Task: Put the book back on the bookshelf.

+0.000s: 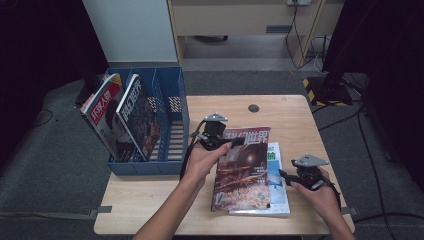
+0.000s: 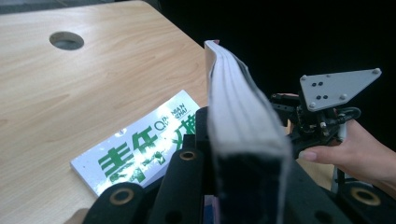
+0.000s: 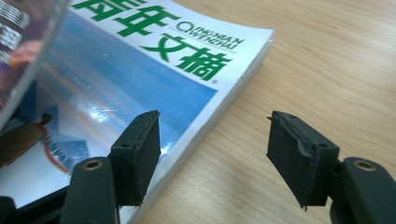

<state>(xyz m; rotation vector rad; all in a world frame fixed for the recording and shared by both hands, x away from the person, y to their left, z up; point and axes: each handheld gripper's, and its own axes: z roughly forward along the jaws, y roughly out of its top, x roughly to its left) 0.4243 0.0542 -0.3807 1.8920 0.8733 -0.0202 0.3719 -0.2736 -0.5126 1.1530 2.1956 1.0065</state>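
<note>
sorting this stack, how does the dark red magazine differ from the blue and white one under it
The dark red magazine is clamped in the left tool with its far edge lifted; the blue and white magazine lies flat on the table. The red one lies on top; the blue one is mostly covered. Both have glossy covers.

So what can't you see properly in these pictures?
- High view: most of the white-and-blue magazine with green lettering is hidden under the dark red-brown magazine.
- Left gripper view: the dark magazine's cover is edge-on; just its page edges show.
- High view: the small print on the two magazines in the blue plastic file rack is too small to read.
</note>
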